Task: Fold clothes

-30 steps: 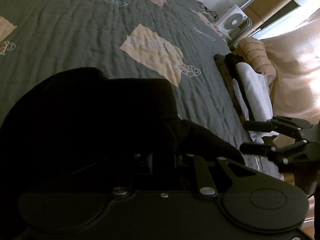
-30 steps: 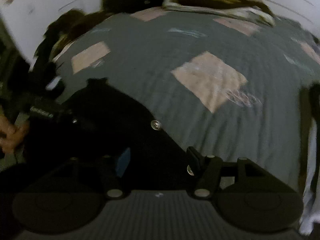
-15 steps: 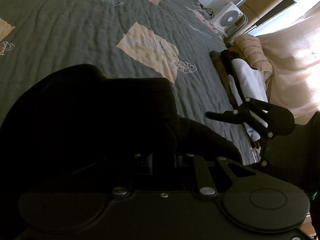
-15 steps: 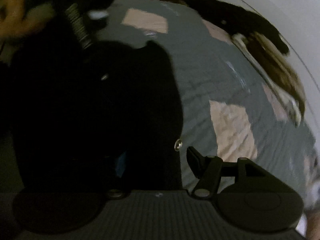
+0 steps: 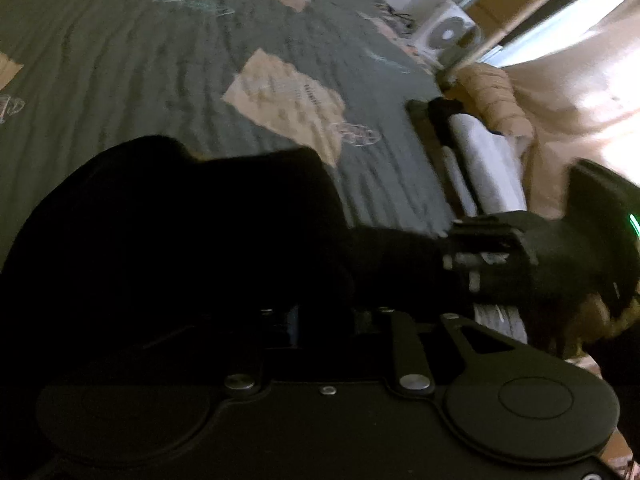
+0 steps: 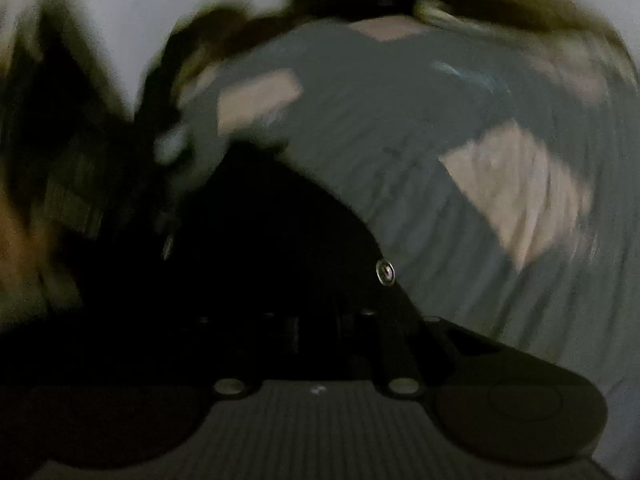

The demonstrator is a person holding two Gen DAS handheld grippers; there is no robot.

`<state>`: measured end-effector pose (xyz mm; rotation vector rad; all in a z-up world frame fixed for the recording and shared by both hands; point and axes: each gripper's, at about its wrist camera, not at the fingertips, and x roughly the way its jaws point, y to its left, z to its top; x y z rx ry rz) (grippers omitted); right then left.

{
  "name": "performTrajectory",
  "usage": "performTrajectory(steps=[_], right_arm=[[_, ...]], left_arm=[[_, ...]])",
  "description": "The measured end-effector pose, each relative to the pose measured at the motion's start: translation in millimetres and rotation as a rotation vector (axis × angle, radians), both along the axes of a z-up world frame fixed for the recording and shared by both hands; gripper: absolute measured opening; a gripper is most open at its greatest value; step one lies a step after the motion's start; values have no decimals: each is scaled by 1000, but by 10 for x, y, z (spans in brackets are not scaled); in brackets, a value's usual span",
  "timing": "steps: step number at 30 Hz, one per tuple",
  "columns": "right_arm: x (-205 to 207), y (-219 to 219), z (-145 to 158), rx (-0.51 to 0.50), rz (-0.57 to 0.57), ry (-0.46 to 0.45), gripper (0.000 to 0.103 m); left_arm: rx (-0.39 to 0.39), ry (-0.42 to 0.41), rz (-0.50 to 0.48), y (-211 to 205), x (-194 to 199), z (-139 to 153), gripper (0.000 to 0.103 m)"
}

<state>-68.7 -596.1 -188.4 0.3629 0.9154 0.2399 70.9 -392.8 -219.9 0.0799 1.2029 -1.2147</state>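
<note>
1. Garment [image 5: 192,232]: black, soft, matte, bunched in a rounded heap on the bed's near part; a small round metal snap [image 6: 385,272] sits at its edge in the right view.
2. Quilt [image 5: 120,60]: grey-green, rippled stitching, w/ tan square patches and pale line drawings.
3. Left gripper [image 5: 316,316]: pts down at the garment, fingers buried in black cloth; jaws opening, cloth betw. them, but too dark to see if the pads press — can't tell grip.
4. Right gripper [image 5: 460,248]: comes in from the right side in the left view, tips at a stretched-out arm of the garment; jaws closing w/ black cloth betw. them. Its own view is dark and blurred, so whether the pads pinch yet — can't tell.
5. Around: rolled white towel [image 5: 488,176] and dark folded items at the bed's right edge; tan ribbed cushion [image 5: 496,96] beside them; white fan [image 5: 448,34] farther back; pale curtain [image 5: 580,100] lit from behind.
6. Far end of bed: blurred pile of dark and light clothes [image 6: 460,0]. Nothing lies betw. the grippers and the garment.
</note>
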Motion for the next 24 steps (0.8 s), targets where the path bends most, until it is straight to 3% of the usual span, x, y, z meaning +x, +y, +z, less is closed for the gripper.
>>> performTrajectory(steps=[3,6,9,14,15,17,19,22,24], right_arm=[[-49,-323,-80,219,-135,7,14],[-108,-496,-138,394,-223,-9,14],[-162,-558,-140,480,-269,-21,14],[-223,-669,-128,580,-329,-29,14],[-225,-668,-111,577,-327,-30,14],[-221,-667,-89,544,-323,-28,14],[-187,-674,-81,462,-327,-14,14],[-113,-660,-79,331,-314,5,19],[-54,-562,-40,194,-271,9,33]], left_arm=[[-34,-20,-31,11,-114,106,30],[-21,-81,-49,-91,-287,119,51],[14,-147,-55,-228,-438,98,55],[-14,-236,-59,-359,-600,118,64],[-15,-265,-66,-392,-636,113,61],[-28,-284,-64,-436,-645,57,34],[-48,-240,-43,-410,-566,3,20],[-79,-135,-8,-329,-390,-60,16],[-88,-77,17,-287,-290,-92,15]])
